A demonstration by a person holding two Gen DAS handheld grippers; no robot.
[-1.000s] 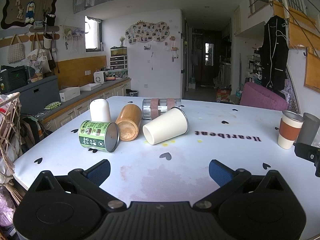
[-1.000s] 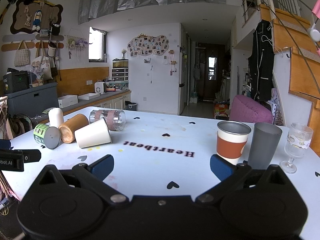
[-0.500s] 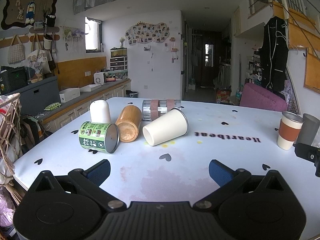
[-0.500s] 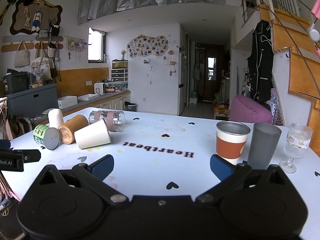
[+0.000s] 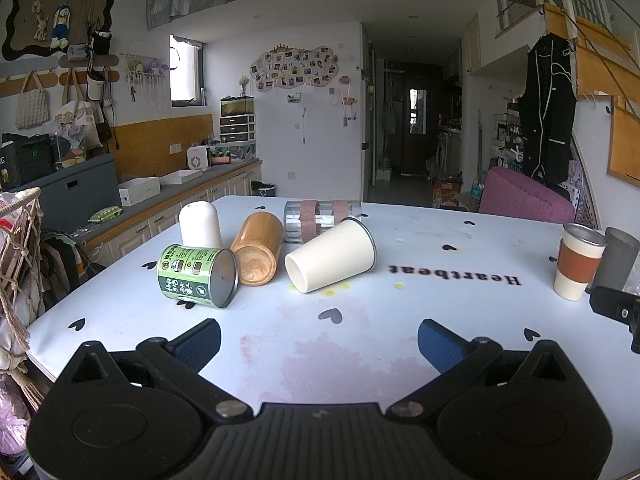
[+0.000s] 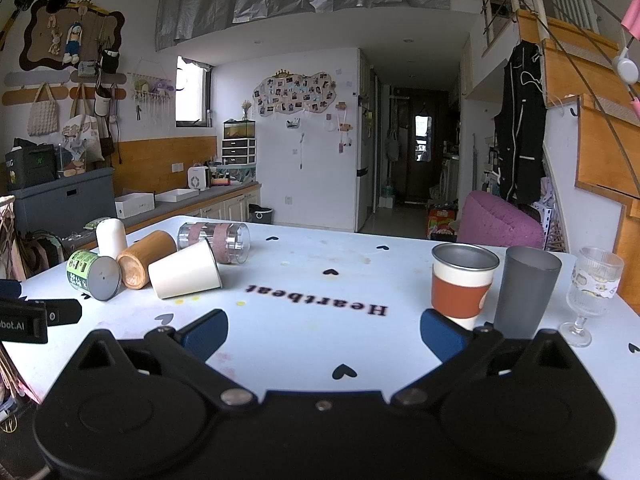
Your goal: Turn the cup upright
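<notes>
Several cups lie on their sides on the white table (image 5: 440,280): a cream cup (image 5: 332,256), a wooden cup (image 5: 256,254), a green tin cup (image 5: 196,276) and a clear cup with brown bands (image 5: 320,216). A white cup (image 5: 199,225) stands mouth down behind them. The group also shows in the right wrist view, with the cream cup (image 6: 186,276) at the left. My left gripper (image 5: 319,340) is open and empty, a little short of the cups. My right gripper (image 6: 324,332) is open and empty over the table's middle.
An orange-banded cup (image 6: 462,286), a grey tumbler (image 6: 524,292) and a stemmed glass (image 6: 594,288) stand upright at the right. The table's left edge (image 5: 48,320) drops toward a rope basket (image 5: 16,264). A purple seat (image 6: 500,220) is behind the table.
Both views are nearly still; the left gripper has edged very slightly closer to the cups.
</notes>
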